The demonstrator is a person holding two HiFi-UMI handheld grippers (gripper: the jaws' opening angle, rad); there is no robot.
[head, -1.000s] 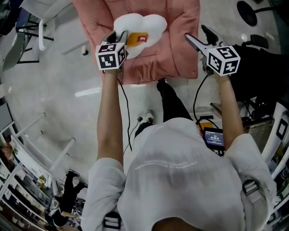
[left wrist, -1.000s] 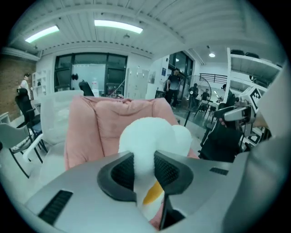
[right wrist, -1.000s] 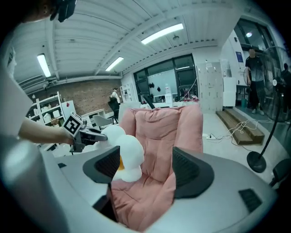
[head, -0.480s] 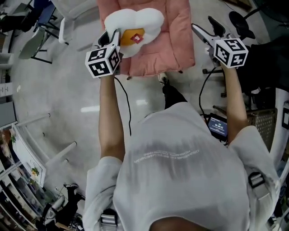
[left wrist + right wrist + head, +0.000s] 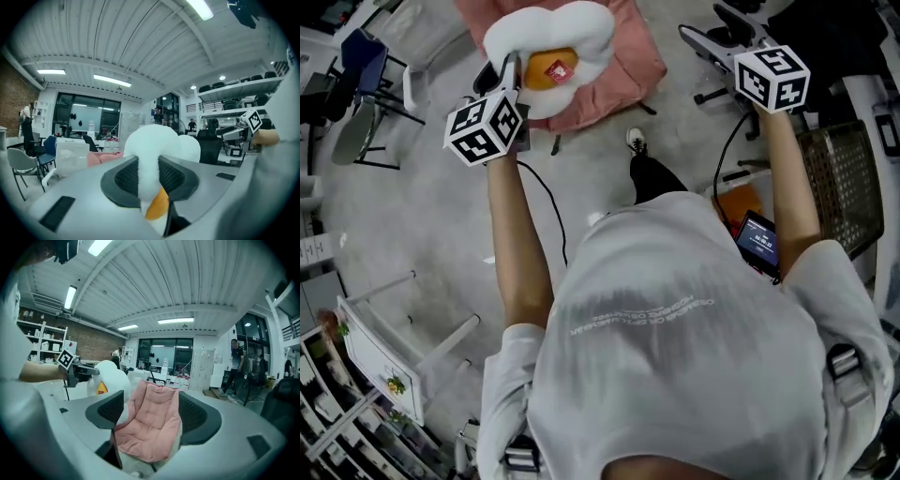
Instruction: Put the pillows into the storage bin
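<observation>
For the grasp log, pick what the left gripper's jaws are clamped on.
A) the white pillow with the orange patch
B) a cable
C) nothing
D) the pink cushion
A: the left gripper view shows the left gripper pinching the white pillow, not the pink cushion.

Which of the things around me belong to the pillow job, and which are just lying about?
Job in hand:
- white fried-egg plush pillow, clamped in the left tool
- pink quilted cushion
- right tool, open and empty

Lying about:
- blue chair
- grey chair
- small lit screen
</observation>
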